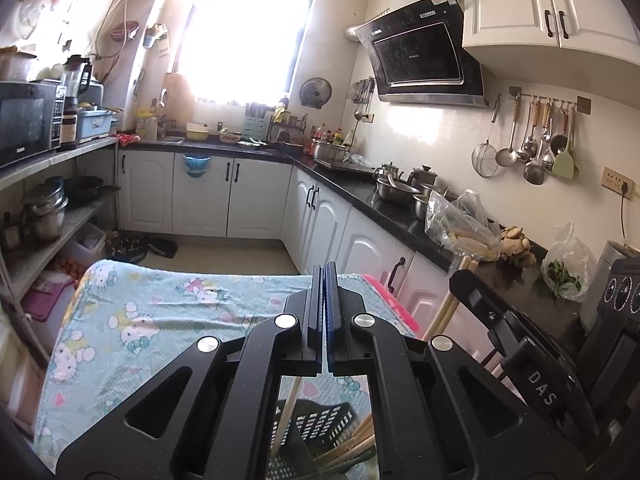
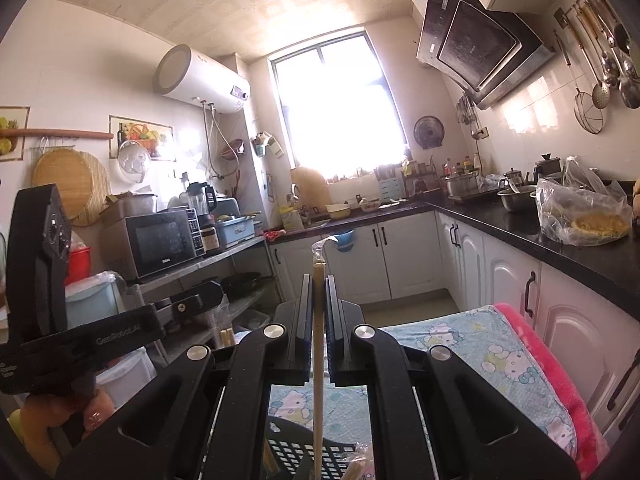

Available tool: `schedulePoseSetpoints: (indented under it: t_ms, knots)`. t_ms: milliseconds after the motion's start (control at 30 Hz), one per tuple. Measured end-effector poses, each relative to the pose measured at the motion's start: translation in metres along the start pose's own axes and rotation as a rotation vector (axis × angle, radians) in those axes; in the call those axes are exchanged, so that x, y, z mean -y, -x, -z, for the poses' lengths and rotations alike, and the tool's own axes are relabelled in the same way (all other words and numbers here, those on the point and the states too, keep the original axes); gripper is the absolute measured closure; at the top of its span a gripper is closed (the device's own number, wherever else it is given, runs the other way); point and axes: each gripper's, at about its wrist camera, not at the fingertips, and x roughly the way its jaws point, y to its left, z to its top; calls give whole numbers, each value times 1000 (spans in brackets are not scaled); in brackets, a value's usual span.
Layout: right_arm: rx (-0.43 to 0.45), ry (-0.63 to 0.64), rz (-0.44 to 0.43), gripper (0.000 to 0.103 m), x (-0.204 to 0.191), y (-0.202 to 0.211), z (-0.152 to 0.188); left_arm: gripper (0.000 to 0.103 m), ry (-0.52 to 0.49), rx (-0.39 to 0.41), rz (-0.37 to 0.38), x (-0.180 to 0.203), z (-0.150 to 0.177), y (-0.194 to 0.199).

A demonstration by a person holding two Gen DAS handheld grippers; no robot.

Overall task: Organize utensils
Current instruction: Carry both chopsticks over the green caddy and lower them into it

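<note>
Above the black basket (image 2: 304, 450), right hand-held gripper (image 2: 319, 280) pinches upright chopsticks (image 2: 318, 360).

I see a pale blue tablecloth (image 1: 168, 312) printed with white cartoon cats. Along its right edge lies a bright pink blanket (image 2: 560, 376). At its near end sit a black latticed basket (image 1: 320, 420) and pale wooden chopsticks (image 2: 318, 360).
</note>
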Motion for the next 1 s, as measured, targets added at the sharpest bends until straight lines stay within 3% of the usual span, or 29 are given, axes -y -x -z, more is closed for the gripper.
schedulePoseSetpoints:
  t_ms: [1000]
  knots:
    - [-83, -36, 7, 97, 0, -26, 63, 103, 35, -62, 18, -18, 54, -7]
